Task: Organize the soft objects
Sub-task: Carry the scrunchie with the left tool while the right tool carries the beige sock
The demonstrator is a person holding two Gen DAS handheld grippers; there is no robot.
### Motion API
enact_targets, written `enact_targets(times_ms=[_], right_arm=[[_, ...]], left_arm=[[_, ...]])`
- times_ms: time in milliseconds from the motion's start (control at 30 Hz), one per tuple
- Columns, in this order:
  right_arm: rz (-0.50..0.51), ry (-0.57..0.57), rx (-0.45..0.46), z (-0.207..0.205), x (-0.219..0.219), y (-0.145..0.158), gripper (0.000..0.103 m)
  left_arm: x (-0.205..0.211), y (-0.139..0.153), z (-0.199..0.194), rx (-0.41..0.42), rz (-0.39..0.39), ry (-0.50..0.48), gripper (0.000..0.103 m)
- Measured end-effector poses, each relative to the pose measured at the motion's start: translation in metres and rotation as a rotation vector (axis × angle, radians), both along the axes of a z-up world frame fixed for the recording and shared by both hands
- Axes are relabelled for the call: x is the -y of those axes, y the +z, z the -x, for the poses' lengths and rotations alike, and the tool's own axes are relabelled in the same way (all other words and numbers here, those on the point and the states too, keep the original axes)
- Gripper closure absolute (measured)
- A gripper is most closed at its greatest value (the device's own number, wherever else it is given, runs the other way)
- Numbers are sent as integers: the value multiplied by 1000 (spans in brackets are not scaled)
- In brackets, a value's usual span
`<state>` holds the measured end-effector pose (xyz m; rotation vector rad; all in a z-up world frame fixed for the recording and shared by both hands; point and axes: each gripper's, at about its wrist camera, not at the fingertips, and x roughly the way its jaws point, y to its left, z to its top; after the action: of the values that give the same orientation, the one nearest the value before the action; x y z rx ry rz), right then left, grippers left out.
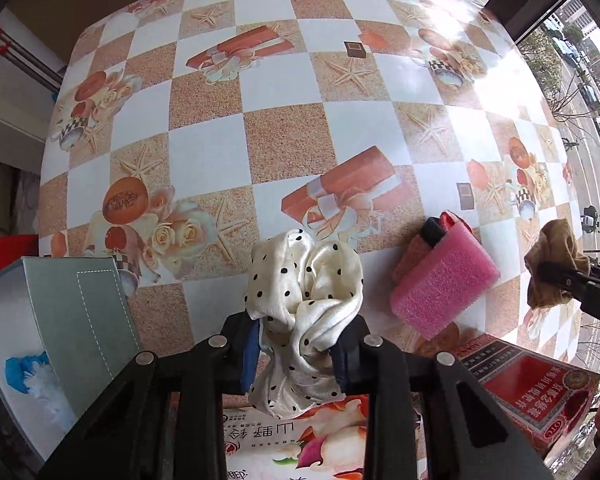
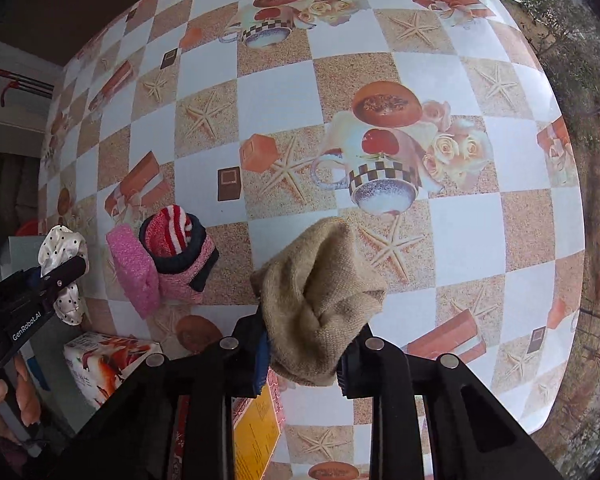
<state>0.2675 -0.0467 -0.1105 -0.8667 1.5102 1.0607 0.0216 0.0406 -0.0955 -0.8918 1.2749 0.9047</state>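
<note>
Your left gripper (image 1: 296, 354) clamps the polka-dot scarf (image 1: 304, 292), your right gripper (image 2: 302, 360) the tan sock (image 2: 320, 288); both hang clear above the table (image 1: 284, 136), boxes directly beneath.

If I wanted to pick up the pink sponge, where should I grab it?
Probably from above, pinching the pink sponge across its two long sides. It lies flat on the table, the rolled socks lean against its far end, and both grippers are already busy, so the near end is the easiest part to reach.
</note>
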Motion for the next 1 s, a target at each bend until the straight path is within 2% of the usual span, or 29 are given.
enact_targets(times_ms=[267,533,800,1000], right_arm=[[-86,-91,-15,-12,19,60,76],[-144,-146,14,11,56,103,76],[-119,-255,73,13,114,116,76],[-72,-308,87,30,158,110,76]], left_arm=[[39,47,4,8,-101,-120,70],[77,64,9,55,-112,-207,70],[114,81,17,77,-139,-329,70],[132,87,26,100,-146,-374,70]])
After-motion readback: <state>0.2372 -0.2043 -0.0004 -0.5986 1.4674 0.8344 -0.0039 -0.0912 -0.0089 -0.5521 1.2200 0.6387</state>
